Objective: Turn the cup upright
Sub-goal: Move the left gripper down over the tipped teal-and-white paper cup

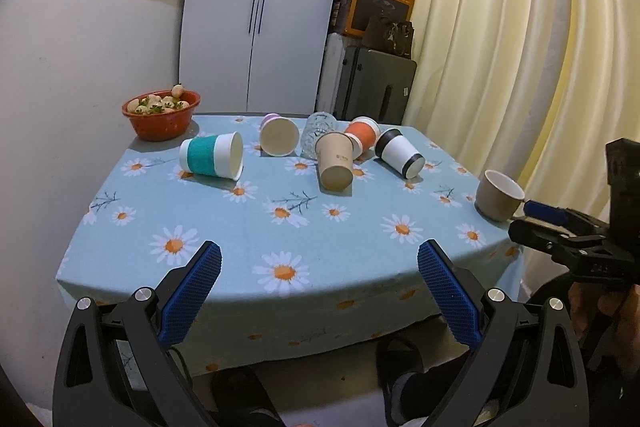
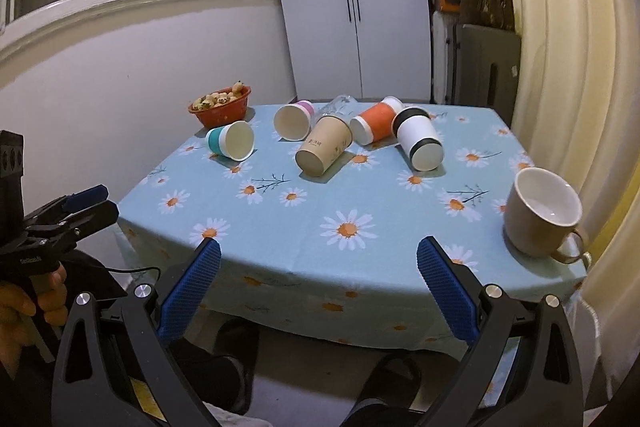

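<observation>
Setting: daisy tablecloth (image 1: 248, 227) on a table by curtains.
Left gripper (image 1: 320, 269): spread wide, empty, short of the near edge.
Right gripper (image 2: 319, 267): spread wide, empty.
Cups: five paper ones on their sides mid-table, tan cup (image 1: 335, 163) nearest; mug (image 2: 540, 213) upright.
Risk: nudged cups probably roll; squeezing may crush them.

— What stands at the table's ten o'clock corner?
— A red bowl (image 1: 161, 115) of pale fruit, on the daisy tablecloth (image 1: 224, 223).
— And behind, at twelve o'clock?
— A white cabinet (image 1: 264, 7); at one o'clock an orange box (image 1: 380, 1), then cream curtains (image 1: 520, 47).
</observation>
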Demonstrator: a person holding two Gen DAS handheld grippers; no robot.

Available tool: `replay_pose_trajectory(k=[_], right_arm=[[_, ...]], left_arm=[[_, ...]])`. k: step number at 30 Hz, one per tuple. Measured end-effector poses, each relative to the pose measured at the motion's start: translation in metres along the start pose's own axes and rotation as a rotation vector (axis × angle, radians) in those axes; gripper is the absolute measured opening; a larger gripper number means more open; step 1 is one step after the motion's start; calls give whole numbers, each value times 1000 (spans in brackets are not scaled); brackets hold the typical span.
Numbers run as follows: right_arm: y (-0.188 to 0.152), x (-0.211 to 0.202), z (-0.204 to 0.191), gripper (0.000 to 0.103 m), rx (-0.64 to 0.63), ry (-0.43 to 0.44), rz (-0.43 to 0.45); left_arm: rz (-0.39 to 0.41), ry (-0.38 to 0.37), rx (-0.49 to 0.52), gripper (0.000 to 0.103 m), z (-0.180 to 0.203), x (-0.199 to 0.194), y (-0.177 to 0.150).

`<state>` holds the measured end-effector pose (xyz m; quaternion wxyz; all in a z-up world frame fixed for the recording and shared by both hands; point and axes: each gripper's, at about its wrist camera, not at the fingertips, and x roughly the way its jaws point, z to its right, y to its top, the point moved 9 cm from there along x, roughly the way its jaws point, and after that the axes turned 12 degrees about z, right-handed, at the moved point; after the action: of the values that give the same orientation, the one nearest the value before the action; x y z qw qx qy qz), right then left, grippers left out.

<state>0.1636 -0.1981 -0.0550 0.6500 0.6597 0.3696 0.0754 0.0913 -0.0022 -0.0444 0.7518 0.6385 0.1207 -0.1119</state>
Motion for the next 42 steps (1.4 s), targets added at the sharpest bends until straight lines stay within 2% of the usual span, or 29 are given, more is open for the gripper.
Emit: replay_pose_trajectory(k=[4,9,14,17,22,27,35,40,42], right_arm=[[16,19,-1,98,-10,37,-21],[37,45,2,98,25,85,-57],[49,75,-2,98,68,148,-132],[57,86,-7,98,32,147,-128],[60,112,-24,98,16,200,-166],[57,136,-42,98,55,289,-242],[45,161,-43,98,66,312,-297],[41,167,-42,98,85,341,-320],[41,170,-41,98,102,354,-322]], left_arm=[[-9,5,24,96,-11,13,17],[-33,-26,109,96,-26,37,51],[-93,-69,264,96,-39,66,74],[-160,-71,376,96,-56,89,79],[-253,-134,495,96,-74,117,77],[-349,-249,644,96,-84,150,66],[-513,-376,834,96,-104,204,40],[-590,-423,879,96,-118,225,28],[-621,-439,905,88,-123,231,22]])
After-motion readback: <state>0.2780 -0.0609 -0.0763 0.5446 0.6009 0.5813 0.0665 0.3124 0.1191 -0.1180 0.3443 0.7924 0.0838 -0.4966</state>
